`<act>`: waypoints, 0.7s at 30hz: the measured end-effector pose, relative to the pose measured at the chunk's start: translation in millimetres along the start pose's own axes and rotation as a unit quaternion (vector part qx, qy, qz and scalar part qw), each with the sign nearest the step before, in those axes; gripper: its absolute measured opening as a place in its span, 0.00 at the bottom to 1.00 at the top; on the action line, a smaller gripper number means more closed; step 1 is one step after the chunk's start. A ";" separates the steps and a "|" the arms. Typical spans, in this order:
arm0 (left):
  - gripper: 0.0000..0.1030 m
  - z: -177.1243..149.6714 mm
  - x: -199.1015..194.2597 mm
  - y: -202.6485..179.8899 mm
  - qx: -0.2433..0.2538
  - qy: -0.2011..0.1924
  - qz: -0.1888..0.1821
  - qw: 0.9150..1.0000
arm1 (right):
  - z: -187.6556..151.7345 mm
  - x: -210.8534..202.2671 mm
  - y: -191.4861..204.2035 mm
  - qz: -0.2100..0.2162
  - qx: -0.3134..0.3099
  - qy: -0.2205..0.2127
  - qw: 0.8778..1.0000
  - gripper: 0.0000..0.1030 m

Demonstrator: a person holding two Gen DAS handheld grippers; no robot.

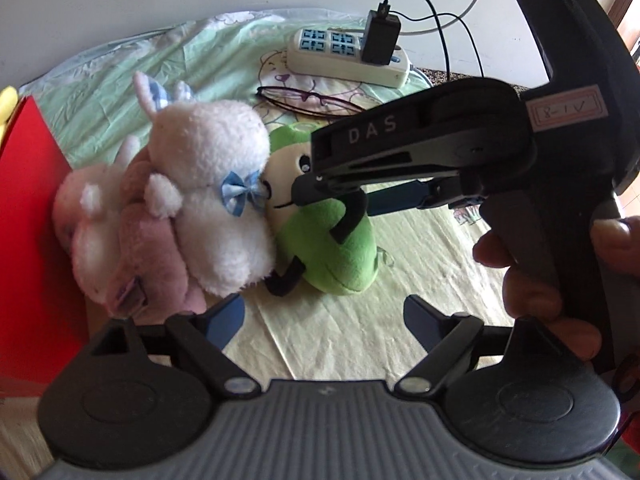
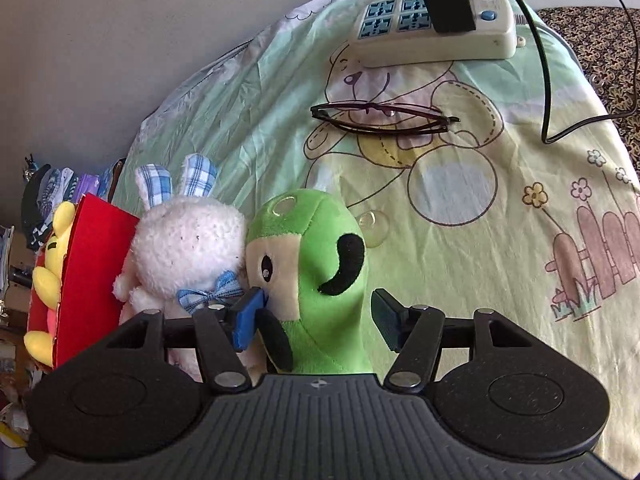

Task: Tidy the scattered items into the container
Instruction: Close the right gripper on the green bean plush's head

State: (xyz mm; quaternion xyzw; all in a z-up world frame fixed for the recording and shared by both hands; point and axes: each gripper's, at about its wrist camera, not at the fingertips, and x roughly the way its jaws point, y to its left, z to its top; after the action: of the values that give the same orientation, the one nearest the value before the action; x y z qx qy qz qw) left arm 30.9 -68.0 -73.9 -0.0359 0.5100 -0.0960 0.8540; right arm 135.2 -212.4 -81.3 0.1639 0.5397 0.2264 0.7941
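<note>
A green plush toy (image 2: pixel 320 280) with a cream face stands on the cloth; it also shows in the left wrist view (image 1: pixel 332 248). My right gripper (image 2: pixel 316 316) is open and its jaws straddle the green toy: the left pad touches the face, the right pad stands clear. It appears from the side in the left wrist view (image 1: pixel 340 196). A white plush rabbit (image 1: pixel 212 196) with a blue bow leans against the green toy, beside a pink plush (image 1: pixel 140 248). A red box (image 1: pixel 32 216) stands at the left. My left gripper (image 1: pixel 324 316) is open and empty, just before the toys.
Folded glasses (image 2: pixel 380 118) lie on the cloth behind the toys. A power strip (image 2: pixel 432 28) with a black charger and cables sits at the back. A yellow plush (image 2: pixel 48 276) sits in the red box (image 2: pixel 92 280). The patterned cloth (image 2: pixel 500 240) extends to the right.
</note>
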 end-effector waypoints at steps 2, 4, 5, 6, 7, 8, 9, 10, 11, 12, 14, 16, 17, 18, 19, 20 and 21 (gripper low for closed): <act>0.86 1.5 2.6 -0.4 0.001 0.002 0.008 1.000 | 1.0 0.6 -5.3 0.023 0.008 0.010 1.000 0.52; 0.86 3.1 4.4 -1.2 0.006 0.003 0.015 1.000 | 0.4 -2.5 -9.7 0.032 0.012 0.012 0.999 0.50; 0.86 4.3 5.4 -1.0 0.007 0.006 0.017 1.000 | -0.5 -4.0 -11.3 0.035 0.013 0.012 0.999 0.48; 0.86 5.2 6.5 -1.2 0.008 0.009 0.017 1.000 | -1.7 -5.8 -12.9 0.037 0.016 0.012 0.999 0.47; 0.86 5.8 7.5 -2.2 0.010 0.013 0.018 1.000 | -3.4 -8.4 -14.6 0.037 0.019 0.011 0.999 0.47; 0.86 6.1 8.3 -3.9 0.014 0.015 0.020 1.000 | -5.1 -11.0 -16.0 0.036 0.022 0.010 0.999 0.46; 0.86 6.0 8.5 -6.1 0.019 0.016 0.023 0.999 | -7.3 -14.6 -17.8 0.035 0.027 0.008 0.999 0.46; 0.86 5.6 8.3 -8.2 0.025 0.016 0.026 0.999 | -9.9 -18.9 -20.5 0.034 0.033 0.007 0.999 0.46; 0.86 5.2 8.0 -10.6 0.031 0.016 0.030 0.999 | -12.9 -22.8 -23.3 0.032 0.039 0.006 0.999 0.46; 0.86 4.7 7.7 -12.8 0.036 0.017 0.032 0.999 | -16.6 -26.7 -26.8 0.030 0.046 0.007 0.998 0.46; 0.86 3.5 6.7 -16.0 0.042 0.020 0.029 0.999 | -24.6 -33.4 -33.1 0.029 0.061 0.006 0.998 0.46; 0.86 1.8 5.9 -18.2 0.045 0.022 0.024 0.998 | -35.6 -41.9 -38.3 0.029 0.075 0.006 0.997 0.46; 0.87 0.5 6.4 -19.8 0.047 0.024 0.022 0.998 | -40.9 -45.3 -41.0 0.029 0.081 0.007 0.996 0.46; 0.91 -0.7 7.4 -21.0 0.049 0.026 0.023 0.998 | -46.5 -48.6 -43.9 0.030 0.089 0.008 0.996 0.47; 0.93 -1.7 8.4 -21.4 0.049 0.028 0.024 0.998 | -51.8 -51.4 -46.3 0.029 0.096 0.007 0.995 0.47; 0.93 -2.5 9.0 -21.3 0.048 0.030 0.024 0.998 | -56.6 -54.5 -48.3 0.027 0.102 0.004 0.994 0.47; 0.93 -3.1 9.2 -20.9 0.047 0.031 0.023 0.998 | -61.5 -58.0 -50.5 0.025 0.108 0.000 0.994 0.47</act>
State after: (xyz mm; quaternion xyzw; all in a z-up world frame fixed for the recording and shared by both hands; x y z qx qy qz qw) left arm 29.8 -90.2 -80.0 0.0189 0.5320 -0.1013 0.8404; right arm 68.9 -285.1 -83.7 0.2621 0.5571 0.1868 0.7655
